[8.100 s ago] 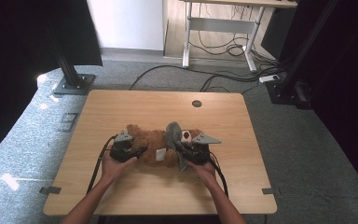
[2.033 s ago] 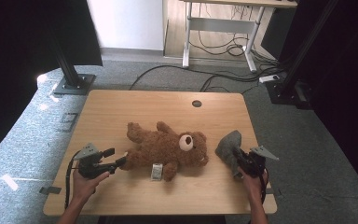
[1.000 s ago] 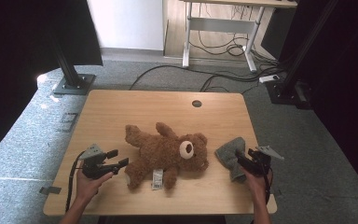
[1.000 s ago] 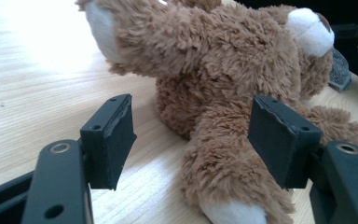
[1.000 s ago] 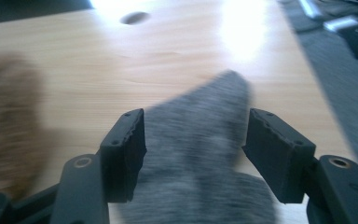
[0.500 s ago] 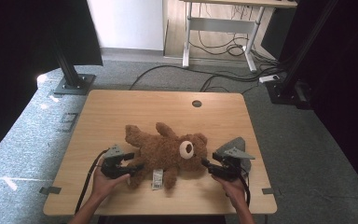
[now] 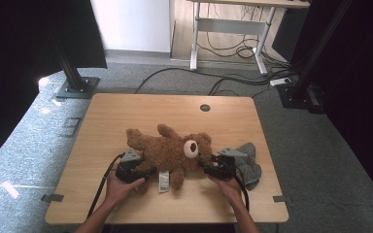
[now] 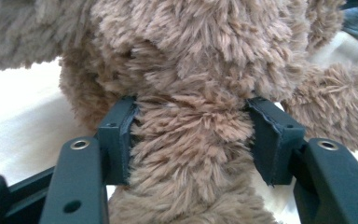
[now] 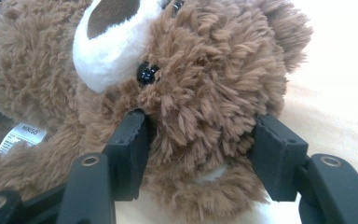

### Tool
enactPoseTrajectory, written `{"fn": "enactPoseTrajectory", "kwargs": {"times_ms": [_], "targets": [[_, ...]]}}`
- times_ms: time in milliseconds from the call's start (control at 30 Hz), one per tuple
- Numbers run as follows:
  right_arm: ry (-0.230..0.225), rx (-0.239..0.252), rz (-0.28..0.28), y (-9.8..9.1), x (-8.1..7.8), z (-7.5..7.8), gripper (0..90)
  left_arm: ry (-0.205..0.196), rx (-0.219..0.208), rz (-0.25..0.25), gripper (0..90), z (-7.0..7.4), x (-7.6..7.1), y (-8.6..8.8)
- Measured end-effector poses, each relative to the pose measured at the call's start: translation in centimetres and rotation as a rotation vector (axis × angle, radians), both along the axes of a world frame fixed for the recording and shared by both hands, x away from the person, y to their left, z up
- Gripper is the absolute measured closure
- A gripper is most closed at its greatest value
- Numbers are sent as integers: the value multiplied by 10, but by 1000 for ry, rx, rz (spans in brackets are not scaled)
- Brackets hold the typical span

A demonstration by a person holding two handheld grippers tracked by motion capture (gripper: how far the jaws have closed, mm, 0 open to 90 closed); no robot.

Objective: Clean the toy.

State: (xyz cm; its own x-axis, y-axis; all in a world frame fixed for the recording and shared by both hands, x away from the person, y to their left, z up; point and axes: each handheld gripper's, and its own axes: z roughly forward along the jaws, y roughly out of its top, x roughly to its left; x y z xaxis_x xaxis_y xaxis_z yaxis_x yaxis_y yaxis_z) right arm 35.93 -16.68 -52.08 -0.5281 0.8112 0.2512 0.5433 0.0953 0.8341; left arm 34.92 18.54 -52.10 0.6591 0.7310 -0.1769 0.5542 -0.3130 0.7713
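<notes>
Brown plush: one bear [image 7: 172, 151] lies on its back on your table [image 7: 126, 111], near the front edge, head toward your right gripper, legs toward your left.
Bears counted: one, with one white muzzle [image 7: 191, 148] and one white tag [image 7: 163, 181] lying on the wood at its near side.
Grippers counted: two, one in each of your hands, both low at the bear.
Left gripper [image 7: 148, 171]: its jaws have just been closing; in the left gripper view your two pads [image 8: 117, 140] sit against either side of a furry limb [image 8: 189, 154], fur bulging between them, so you are clamped on the bear.
Right gripper [image 7: 205, 165]: its jaws have just been closing too; in the right gripper view the pads [image 9: 133, 154] press into the fur of the head [image 9: 205, 88] just below one black eye [image 9: 147, 73], gripping the bear.
Grey cloth [image 7: 248, 162]: one piece, crumpled on the table just behind your right hand, apart from the bear.
Table hole [image 7: 204, 107]: one, at the far edge.
</notes>
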Motion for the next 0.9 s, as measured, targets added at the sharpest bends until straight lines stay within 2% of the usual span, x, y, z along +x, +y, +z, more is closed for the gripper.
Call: {"fn": "enactPoseTrajectory", "kwargs": {"times_ms": [200, 433, 567, 667, 733, 900], "targets": [[-15, 5, -14, 11, 20, -2, 422, 7, -6, 26, 408, 0, 18, 8], [-28, 16, -23, 19, 34, -4, 421, 4, 21, 36, 406, 3, 38, 14], [-32, 17, -25, 18, 35, -4, 417, 1, 21, 31, 402, 4, 37, 14], [-48, 24, -26, 17, 32, -2, 413, 0, 0, 36, 383, 6, 34, 17], [-66, 38, -27, 16, 29, 0, 413, -10, -17, 36, 365, 9, 30, 19], [-104, 59, -26, 9, 18, 9, 394, -42, -29, 28, 342, 18, 18, 26]]}}
